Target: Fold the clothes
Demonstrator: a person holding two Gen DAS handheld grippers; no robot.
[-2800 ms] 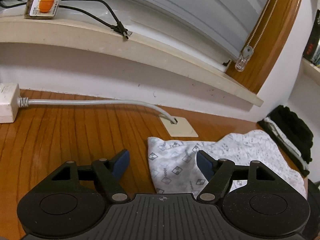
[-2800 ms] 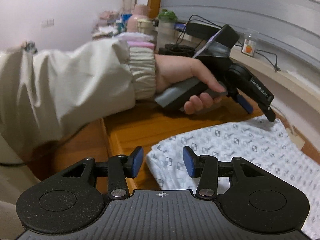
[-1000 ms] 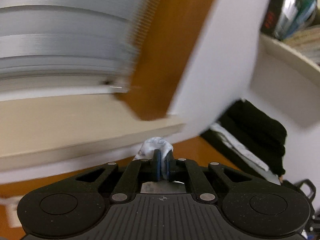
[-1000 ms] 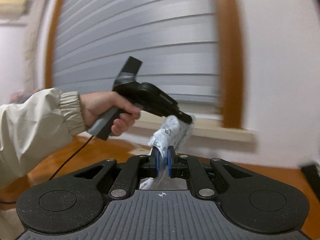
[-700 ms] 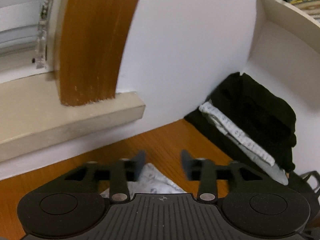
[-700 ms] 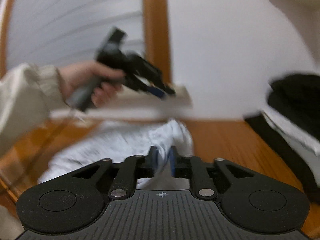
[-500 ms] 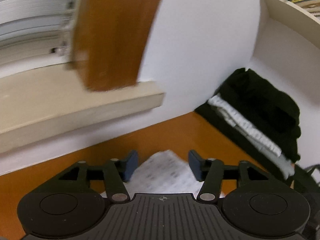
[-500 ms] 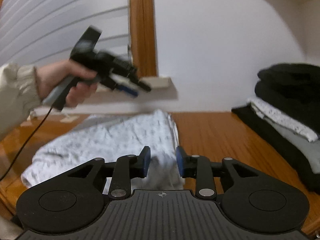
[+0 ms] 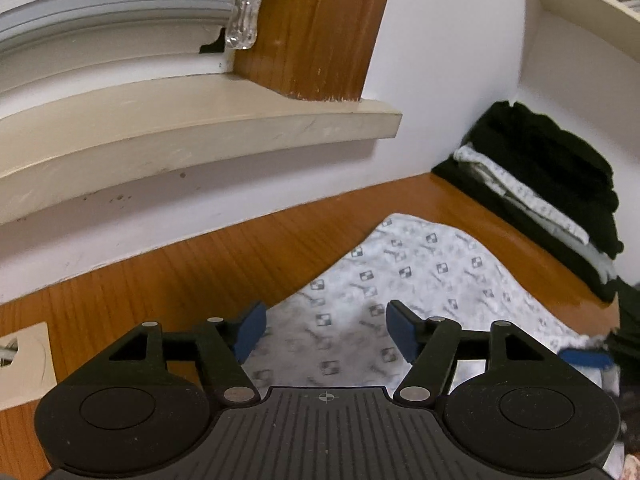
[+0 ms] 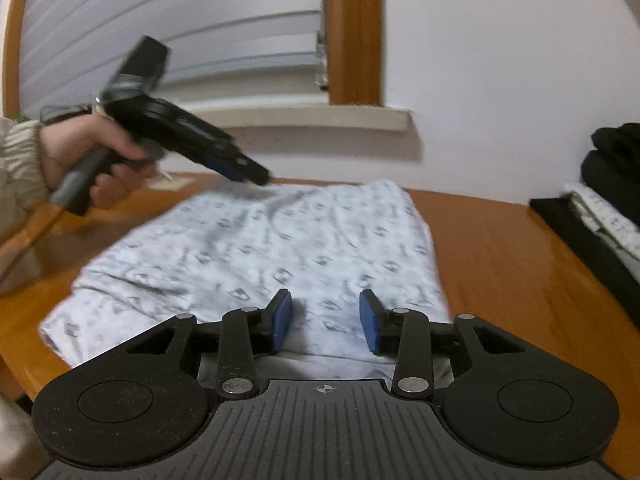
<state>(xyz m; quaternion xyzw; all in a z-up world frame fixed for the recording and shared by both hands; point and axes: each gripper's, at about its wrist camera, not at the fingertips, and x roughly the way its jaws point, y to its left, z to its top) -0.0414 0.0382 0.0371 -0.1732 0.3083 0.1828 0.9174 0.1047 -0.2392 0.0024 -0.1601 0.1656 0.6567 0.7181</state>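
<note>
Both tools stand with their blue pads spread apart and nothing between them: the left tool (image 9: 324, 334) hovers over the far part of the patterned garment (image 10: 256, 256), and the right tool (image 10: 325, 322) sits low over its near edge. The garment lies across the middle of the wooden worktop (image 10: 500, 248), filling the centre of the right wrist view and the lower right of the left wrist view. It looks folded over once, with a fairly clean edge on the right side and a rumpled, ridged surface toward the left. The step in hand seems to be settling that fold before taking the next one. To do it well, I would press the creases outward with the pads flat, then pinch two corners on the same edge so the layers lift together and do not slide apart. The cloth is thin, soft and pale grey-white with small dark square motifs, so it will likely sag and wrinkle unless kept taut. The worktop is glossy orange-brown wood and probably slippery under fabric. At the right edge of both views rests a stack of folded clothes (image 9: 560, 200), mostly thick black knit with a patterned pale piece between.
</note>
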